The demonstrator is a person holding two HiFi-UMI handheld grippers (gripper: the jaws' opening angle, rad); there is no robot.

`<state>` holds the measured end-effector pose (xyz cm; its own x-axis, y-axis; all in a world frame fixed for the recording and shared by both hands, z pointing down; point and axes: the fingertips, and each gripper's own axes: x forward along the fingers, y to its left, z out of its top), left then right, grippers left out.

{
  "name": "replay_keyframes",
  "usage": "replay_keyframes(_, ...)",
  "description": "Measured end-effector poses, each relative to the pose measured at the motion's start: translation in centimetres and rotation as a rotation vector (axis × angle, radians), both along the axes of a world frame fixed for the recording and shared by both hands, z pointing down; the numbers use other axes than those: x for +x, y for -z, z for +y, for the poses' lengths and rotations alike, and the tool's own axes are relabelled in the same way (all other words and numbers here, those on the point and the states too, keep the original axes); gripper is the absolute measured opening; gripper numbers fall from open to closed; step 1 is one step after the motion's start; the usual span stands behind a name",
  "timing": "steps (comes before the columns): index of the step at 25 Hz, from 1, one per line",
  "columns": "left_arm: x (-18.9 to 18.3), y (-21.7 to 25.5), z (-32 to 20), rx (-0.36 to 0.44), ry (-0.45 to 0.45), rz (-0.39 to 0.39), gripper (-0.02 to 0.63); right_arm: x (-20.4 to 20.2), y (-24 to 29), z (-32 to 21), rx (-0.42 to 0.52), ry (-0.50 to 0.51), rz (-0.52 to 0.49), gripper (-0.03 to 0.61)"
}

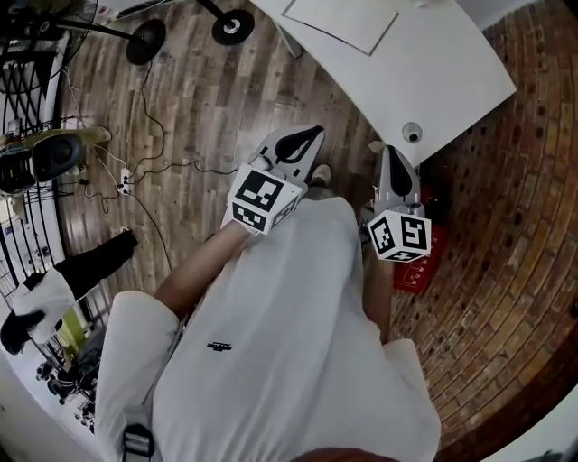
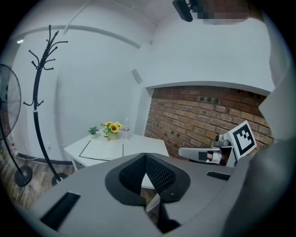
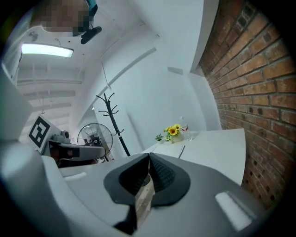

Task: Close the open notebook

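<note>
The open notebook (image 1: 343,23) lies flat on the white table (image 1: 452,81), far ahead of both grippers. In the left gripper view the notebook (image 2: 104,149) shows its pale pages spread. The right gripper view catches the notebook (image 3: 170,149) almost edge-on. My left gripper (image 1: 307,135) is held in the air before the table's near edge, with its jaws together and nothing between them. My right gripper (image 1: 390,152) hangs close to the table's corner, also shut and empty. Neither touches the notebook.
A pot of sunflowers (image 2: 112,127) and a clear bottle (image 2: 126,129) stand at the table's back. A brick wall (image 3: 259,102) runs along the right. A coat stand (image 2: 41,92) and a fan (image 2: 9,120) stand at the left. A red crate (image 1: 423,262) sits on the floor by my right side.
</note>
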<state>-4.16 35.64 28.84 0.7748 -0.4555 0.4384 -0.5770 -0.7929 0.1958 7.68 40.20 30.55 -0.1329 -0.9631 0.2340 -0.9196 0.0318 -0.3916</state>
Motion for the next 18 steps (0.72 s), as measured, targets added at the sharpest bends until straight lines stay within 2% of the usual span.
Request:
replay_keyframes(4, 2.2, 0.2, 0.4, 0.003, -0.018, -0.004, 0.009, 1.7, -0.6, 0.2, -0.003, 0.008, -0.022, 0.0)
replay_keyframes(7, 2.4, 0.3, -0.2, 0.008, -0.018, -0.022, 0.009, 2.4, -0.5, -0.6, 0.01, 0.011, -0.035, 0.0)
replay_keyframes(13, 2.4, -0.1, -2.3, 0.002, -0.002, -0.027, 0.009, 2.1, -0.9, -2.7, 0.009, 0.026, -0.052, 0.0)
replay_keyframes(18, 3.5, -0.8, -5.5, -0.018, -0.005, 0.001, 0.009, 1.5, -0.7, -5.7, 0.022, 0.09, -0.056, 0.0)
